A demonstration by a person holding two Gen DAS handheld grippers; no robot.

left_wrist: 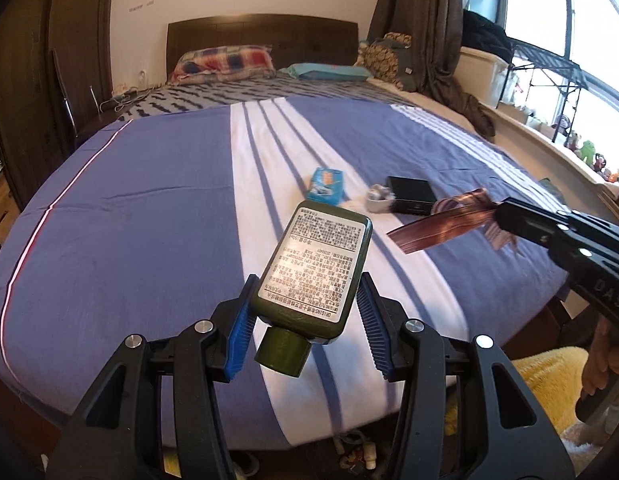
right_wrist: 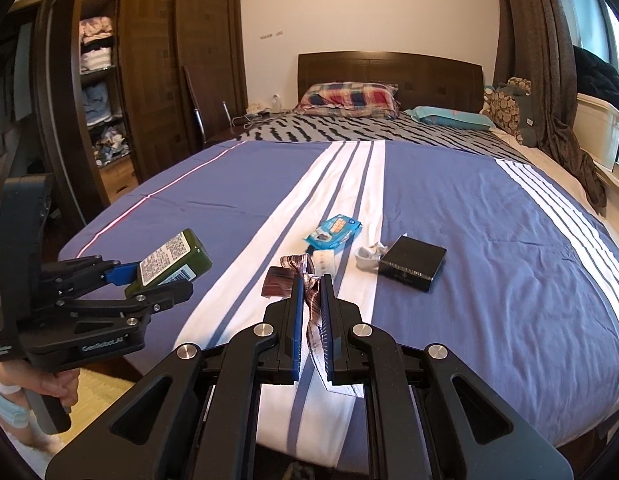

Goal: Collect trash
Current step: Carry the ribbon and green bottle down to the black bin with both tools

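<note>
My left gripper (left_wrist: 307, 312) is shut on a dark green bottle (left_wrist: 315, 268) with a white label, cap toward the camera, held above the bed; it also shows in the right wrist view (right_wrist: 169, 264). My right gripper (right_wrist: 311, 284) is shut on a crumpled brown striped wrapper (right_wrist: 305, 276), which also shows in the left wrist view (left_wrist: 441, 224). On the bed lie a blue wipes packet (right_wrist: 333, 232), a white crumpled scrap (right_wrist: 367, 256) and a black box (right_wrist: 413, 264).
The bed (right_wrist: 489, 240) has a blue and white striped cover, with pillows (right_wrist: 349, 96) at the head. A wardrobe (right_wrist: 149, 80) stands at left. A curtain (right_wrist: 549, 80) and window ledge are at right. A yellow rug (left_wrist: 549, 380) lies on the floor.
</note>
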